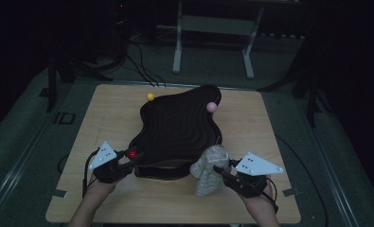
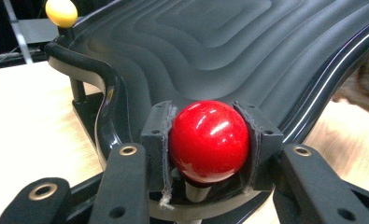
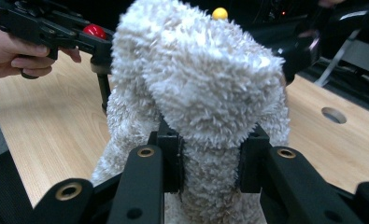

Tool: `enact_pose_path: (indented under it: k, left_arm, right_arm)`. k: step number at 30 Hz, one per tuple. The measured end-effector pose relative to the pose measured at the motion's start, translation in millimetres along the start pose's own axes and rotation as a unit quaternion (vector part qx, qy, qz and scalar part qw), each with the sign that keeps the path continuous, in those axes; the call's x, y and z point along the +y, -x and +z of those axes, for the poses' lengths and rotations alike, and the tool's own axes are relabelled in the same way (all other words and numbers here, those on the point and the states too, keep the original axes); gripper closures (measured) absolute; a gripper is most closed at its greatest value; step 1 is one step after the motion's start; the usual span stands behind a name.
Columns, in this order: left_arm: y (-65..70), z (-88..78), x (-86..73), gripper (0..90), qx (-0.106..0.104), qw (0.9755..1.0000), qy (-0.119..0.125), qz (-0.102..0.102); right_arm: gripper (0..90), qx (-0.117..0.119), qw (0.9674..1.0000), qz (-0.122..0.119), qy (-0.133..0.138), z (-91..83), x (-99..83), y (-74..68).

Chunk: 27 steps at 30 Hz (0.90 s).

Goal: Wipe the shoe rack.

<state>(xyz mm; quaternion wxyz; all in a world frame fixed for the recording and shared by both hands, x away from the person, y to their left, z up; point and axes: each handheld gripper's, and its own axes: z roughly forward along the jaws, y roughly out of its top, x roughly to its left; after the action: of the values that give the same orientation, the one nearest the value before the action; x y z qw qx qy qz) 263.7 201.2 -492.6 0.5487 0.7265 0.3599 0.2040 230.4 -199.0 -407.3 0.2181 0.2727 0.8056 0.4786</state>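
Wiping of the black ribbed tray (image 1: pixel 180 127) appears about to begin. Left tool (image 1: pixel 128 156): clenched on the red ball knob (image 2: pixel 209 141) at the tray's near-left corner, steadying it. Right tool (image 1: pixel 221 171): grasping a fluffy cream cloth (image 3: pixel 205 88), which stands bunched between its jaws on the worktop (image 1: pixel 113 109), just beside the tray's near-right edge. Next move likely calls for lifting the cloth onto the ridged surface.
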Motion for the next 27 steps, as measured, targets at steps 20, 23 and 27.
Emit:
enact_pose_path:
  k: [20,23,27]
  left_arm:
    - [-2.2,0.7,-0.2,59.5,-0.011,0.9999,0.002,-0.002]
    - [-2.4,0.8,-0.3,59.5,-0.012,0.9999,0.003,0.000]
    - [-3.3,0.7,-0.4,59.5,-0.015,0.9999,0.003,0.001]
  right_arm:
    - [69.0,0.018,0.9996,-0.023,-0.002,5.2,8.9,-14.1]
    - [69.0,0.018,0.9995,-0.020,-0.014,14.7,1.5,-14.0]
    - [69.0,0.027,0.9991,-0.021,-0.027,20.9,-1.5,-16.7]
